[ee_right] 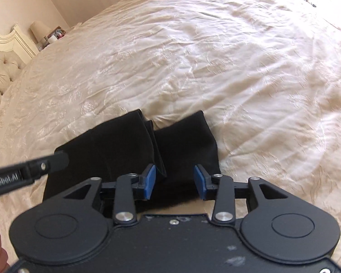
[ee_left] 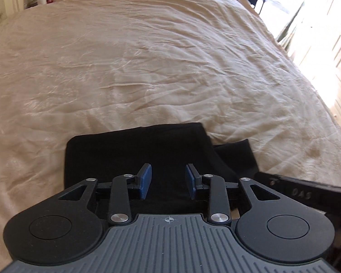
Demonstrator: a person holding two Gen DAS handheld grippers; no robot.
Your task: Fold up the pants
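Your left gripper (ee_left: 168, 180) and right gripper (ee_right: 174, 182) both tilt downward, side by side, jaws parted, gripping nothing.

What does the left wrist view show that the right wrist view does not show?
Only the left wrist view: the left gripper, open above the black pants, and a bright window at top right.

Only the right wrist view: the right gripper, open, a tufted headboard and a lamp.

Both: the folded pants on the cream bedspread, nothing gripped.
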